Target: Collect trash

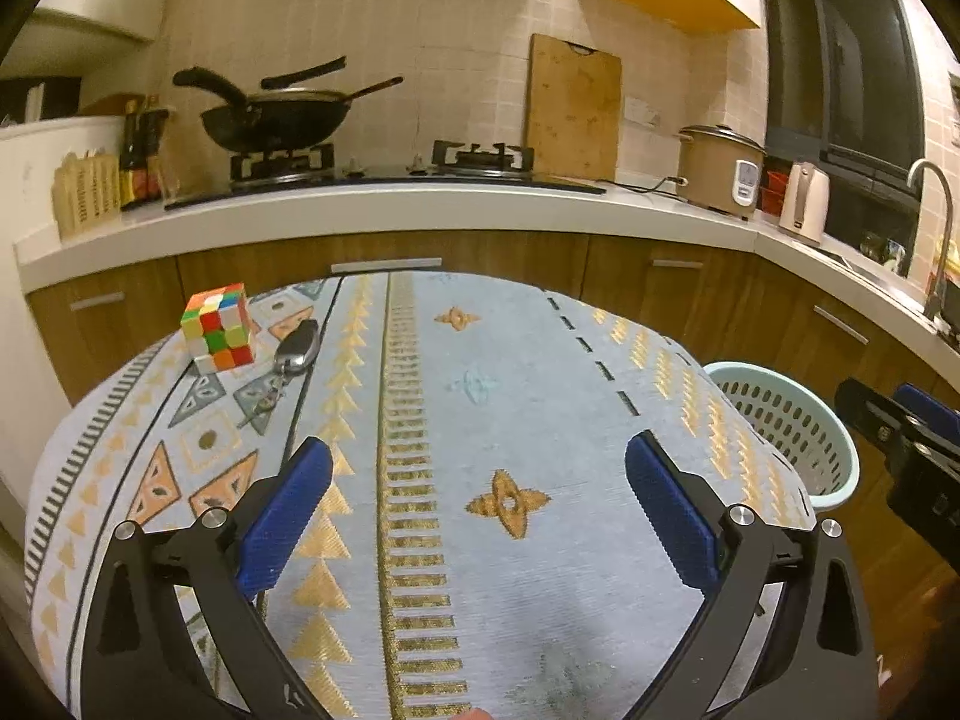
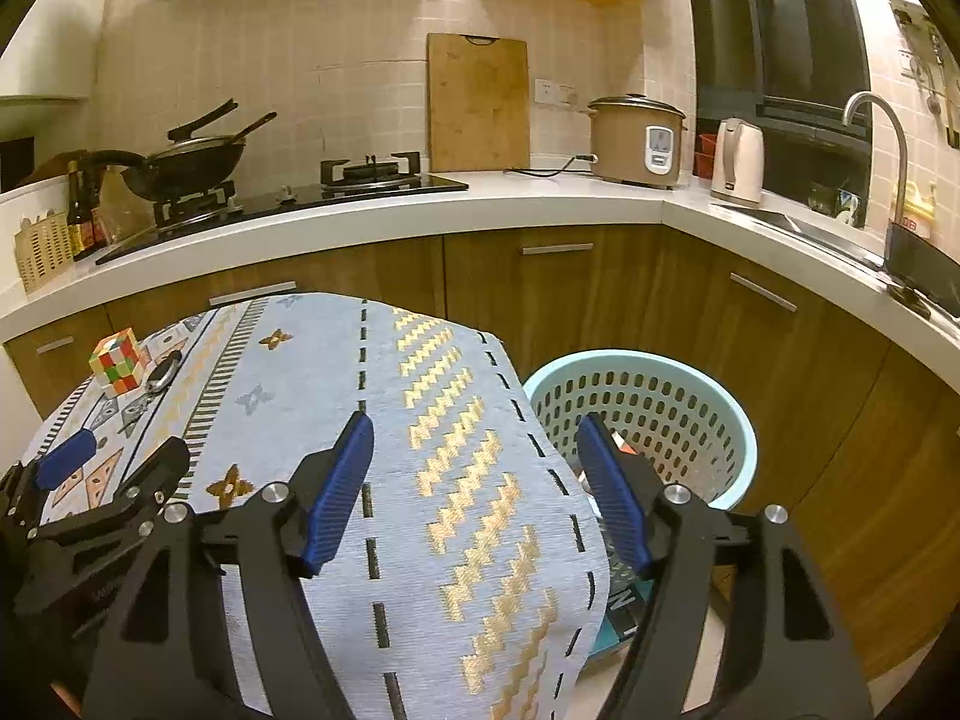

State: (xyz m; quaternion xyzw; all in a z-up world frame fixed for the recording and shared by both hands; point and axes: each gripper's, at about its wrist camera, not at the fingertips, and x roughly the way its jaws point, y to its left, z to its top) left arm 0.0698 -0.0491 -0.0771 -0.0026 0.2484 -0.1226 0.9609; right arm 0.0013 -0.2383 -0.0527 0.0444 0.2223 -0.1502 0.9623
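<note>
Both grippers hang empty over a cloth-covered bench (image 1: 480, 360) in a home kitchen, with the cooker and rice cooker (image 2: 636, 141) on the counter behind. The left gripper (image 1: 480, 480) has its blue fingers (image 1: 288, 516) spread wide above bare patterned cloth, nothing between them. The right gripper (image 2: 474, 480) holds its fingers (image 2: 336, 492) moderately apart, also with nothing between them, straddling the bench's right edge, so that the right-hand finger overlaps the pale blue perforated basket (image 2: 738, 414) standing on the floor just beside the bench. Something lies in the basket's bottom, a dark printed item and a reddish scrap partly hidden behind the finger; what they are cannot be told. On the bench only a colour-puzzle cube (image 1: 217, 327) and a set of keys (image 1: 294, 348) can be seen, touching or nearly so at the far left corner, and neither looks like rubbish. The collecting appears to be at or near its end, with the trash seemingly already in the basket. Any next move would call first for a search of the bench for remaining litter, the left gripper being nearer the cube's corner; if none turns up, both grippers need only pull clear.
</note>
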